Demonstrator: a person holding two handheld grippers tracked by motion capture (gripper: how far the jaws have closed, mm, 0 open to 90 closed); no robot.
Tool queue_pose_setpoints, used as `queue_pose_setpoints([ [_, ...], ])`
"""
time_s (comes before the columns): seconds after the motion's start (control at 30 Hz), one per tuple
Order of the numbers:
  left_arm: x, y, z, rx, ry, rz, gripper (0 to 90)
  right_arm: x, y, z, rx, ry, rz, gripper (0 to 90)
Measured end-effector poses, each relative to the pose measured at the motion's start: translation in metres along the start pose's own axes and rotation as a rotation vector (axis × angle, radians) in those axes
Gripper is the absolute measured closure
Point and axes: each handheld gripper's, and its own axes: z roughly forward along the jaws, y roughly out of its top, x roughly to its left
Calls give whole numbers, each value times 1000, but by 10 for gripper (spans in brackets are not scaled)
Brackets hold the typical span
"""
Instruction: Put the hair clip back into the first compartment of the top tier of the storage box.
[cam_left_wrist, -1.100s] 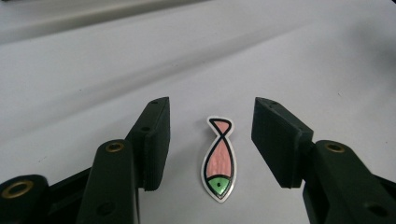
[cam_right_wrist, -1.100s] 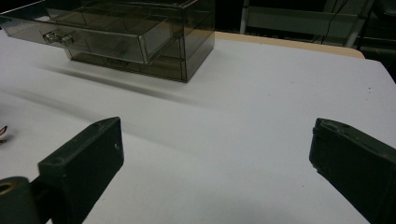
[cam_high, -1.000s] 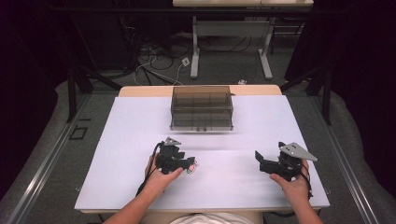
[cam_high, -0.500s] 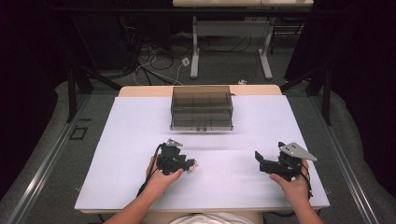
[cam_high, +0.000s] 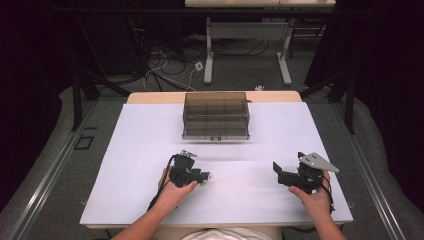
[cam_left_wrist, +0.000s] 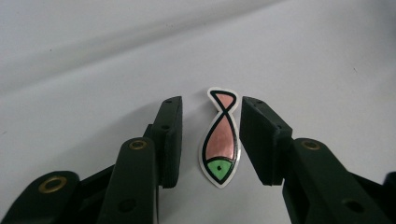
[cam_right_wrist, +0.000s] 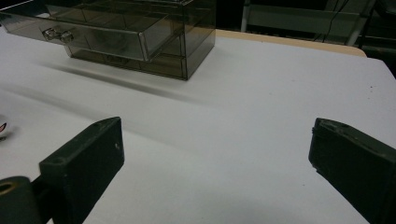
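A small flat fish shape (cam_left_wrist: 220, 140), pink with a green head and a black outline, lies on the white table top. My left gripper (cam_left_wrist: 212, 100) is low over it, one jaw on each side. The jaws have just been closing around the fish, but a narrow gap remains at each pad, so nothing is gripped. In the high view the left gripper (cam_high: 206, 176) is at centre left near the front, with the fish (cam_high: 210, 175) at its tips. My right gripper (cam_high: 280, 174) rests at the right, open wide (cam_right_wrist: 215, 135) with only bare table between its jaws.
A smoky clear drawer box (cam_high: 216, 116) stands at the back middle of the white table top (cam_high: 150, 130). In the right gripper view its upper drawer (cam_right_wrist: 98, 37), with two small knobs, sticks out a little. Desk legs and cables lie on the floor beyond.
Barely anything: the left hand has shifted a touch over the fish. The right hand and the drawer box have kept still.
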Motion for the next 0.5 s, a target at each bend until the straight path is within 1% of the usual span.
queue_pose_setpoints([
  [0.1,0,0,1,5,5,-4,609,0,0,0,-7,0,1,29],
  [0.13,0,0,2,5,8,-14,612,0,0,0,-2,0,0,29],
  [0.23,0,0,3,8,0,-11,623,0,0,0,6,0,5,29],
  [0.3,0,0,3,12,3,-11,632,0,0,0,9,-1,2,29],
  [0.33,0,0,4,14,2,-3,636,-1,0,-1,11,0,2,29],
  [0.37,-1,0,4,14,2,-7,641,-1,0,0,2,1,2,29],
  [0.5,-2,0,4,17,5,-10,654,-1,0,0,3,-1,3,29],
])
